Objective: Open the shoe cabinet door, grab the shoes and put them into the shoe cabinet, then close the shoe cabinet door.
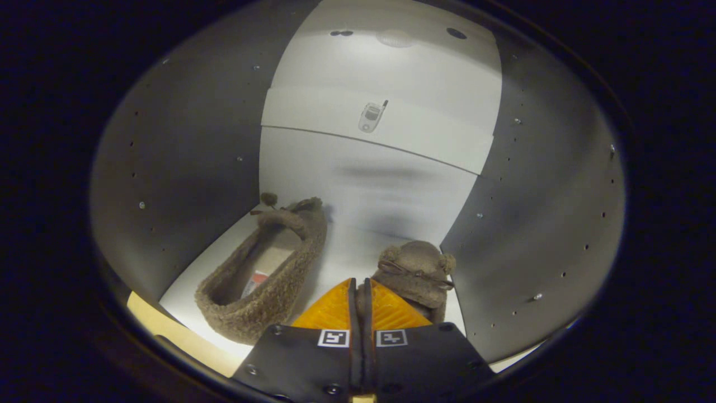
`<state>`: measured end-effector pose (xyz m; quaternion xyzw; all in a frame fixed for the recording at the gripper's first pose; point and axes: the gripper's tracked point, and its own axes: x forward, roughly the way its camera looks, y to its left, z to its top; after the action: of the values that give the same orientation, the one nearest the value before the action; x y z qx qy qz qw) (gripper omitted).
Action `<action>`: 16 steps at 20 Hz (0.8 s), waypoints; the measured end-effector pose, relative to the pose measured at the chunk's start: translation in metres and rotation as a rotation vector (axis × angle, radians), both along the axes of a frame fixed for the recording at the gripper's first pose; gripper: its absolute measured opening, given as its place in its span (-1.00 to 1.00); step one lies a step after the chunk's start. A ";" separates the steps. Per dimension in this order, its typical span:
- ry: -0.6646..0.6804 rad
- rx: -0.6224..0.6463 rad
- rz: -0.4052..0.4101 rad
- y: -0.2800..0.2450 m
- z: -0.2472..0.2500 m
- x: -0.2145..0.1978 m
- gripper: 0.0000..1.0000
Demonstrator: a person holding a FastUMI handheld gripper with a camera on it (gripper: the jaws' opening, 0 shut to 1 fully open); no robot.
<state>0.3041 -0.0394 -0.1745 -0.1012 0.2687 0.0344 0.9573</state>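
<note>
Claw [362,291] pinched together on second shoe [417,271] inside cabinet [184,145], first shoe [263,280] alongside; next, release and withdraw

The gripper [361,291] had dark matte body plates held by round screws, with a small square black-and-white marker on each side; its jaws sat pressed together.

No readable text, brand or number. Square coded markers [334,338] on hand-held gripper [360,291], one per finger, fingers closed together: pattern only, no letters. Tag [254,281] inside left shoe [268,268]: red and white, print too small to read. Sticker [371,116] on cabinet [386,184] back panel: small picture, no legible words.
</note>
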 end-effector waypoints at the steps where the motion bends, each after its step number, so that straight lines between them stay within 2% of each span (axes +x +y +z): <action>1: -0.008 -0.004 -0.002 -0.002 -0.001 0.002 -0.88; 5: -0.026 0.005 -0.010 -0.002 0.010 -0.005 -0.67; 7: -0.040 0.027 -0.020 -0.002 0.018 -0.009 -0.67; 9: -0.063 0.041 -0.032 -0.002 0.024 -0.008 -0.41; 16: -0.156 0.068 -0.075 -0.004 0.062 -0.031 -0.24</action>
<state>0.2736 -0.0437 -0.1121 -0.0611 0.1958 -0.0002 0.9787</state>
